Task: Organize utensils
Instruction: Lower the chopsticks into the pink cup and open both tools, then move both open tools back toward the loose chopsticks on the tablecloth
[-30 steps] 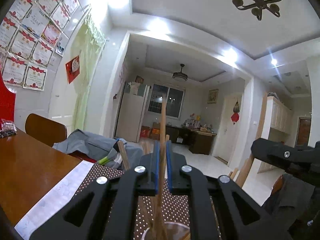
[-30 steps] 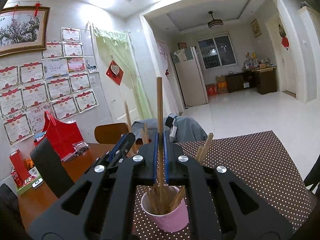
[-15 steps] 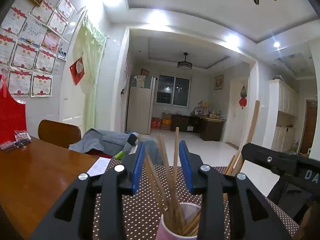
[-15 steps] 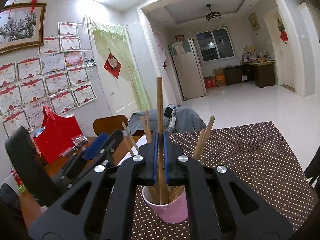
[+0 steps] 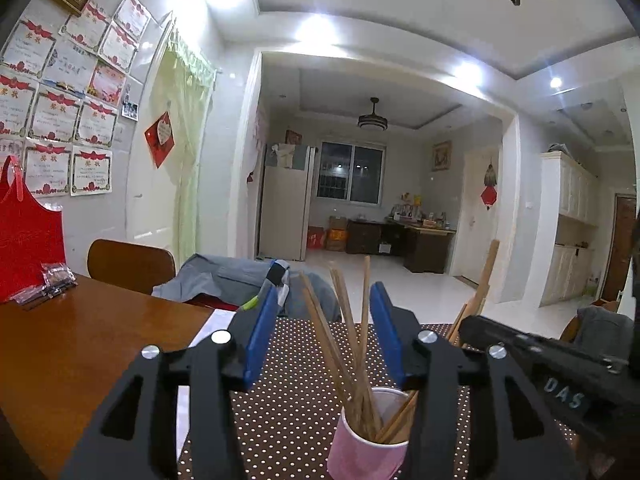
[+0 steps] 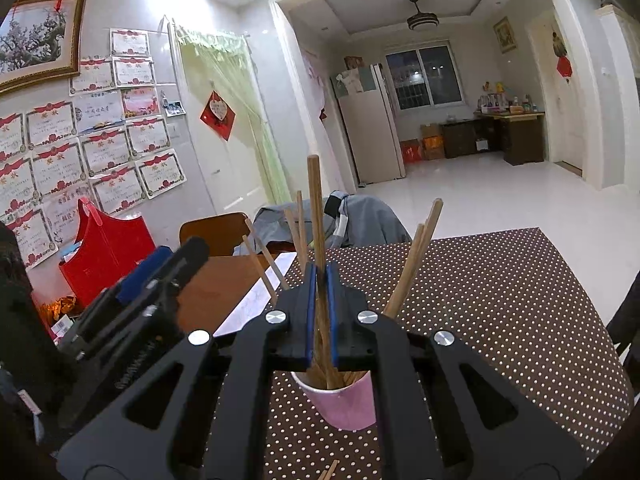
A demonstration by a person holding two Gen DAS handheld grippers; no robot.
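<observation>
left wrist view: left gripper (image 5: pixel 324 334) w/ blue pads (image 5: pixel 262 334) spread wide, jaws apart, nothing clamped. between and beyond the pads stands a pink cup (image 5: pixel 366 438) on a brown polka-dot mat (image 5: pixel 288 412), holding a loose bundle of wooden chopsticks (image 5: pixel 352 340) that fan toward 11, 12 and 1 o'clock. at 3 o'clock the right gripper (image 5: pixel 560 376) enters as a black body, a single chopstick (image 5: pixel 486 276) rising above it toward 12 o'clock. wooden table (image 5: pixel 80 344) at 9 o'clock; red bag (image 5: pixel 28 240) at its far edge; grey jacket (image 5: pixel 224 280) over a chair past the mat.

right wrist view: right gripper (image 6: pixel 320 300) w/ pads (image 6: pixel 310 312) drawn nearly together, pinching one upright chopstick (image 6: pixel 316 208) whose top points to 12 o'clock; its lower end runs down into the pink cup (image 6: pixel 344 406), which sits just below the jaws at 6 o'clock. other chopsticks (image 6: pixel 416 256) lean out of the cup toward 1 o'clock and 11 o'clock. left gripper (image 6: pixel 148 280) lies at 9 o'clock, beside the cup, not touching it. a stray chopstick tip (image 6: pixel 328 470) shows on the mat at 6 o'clock, frame edge.
</observation>
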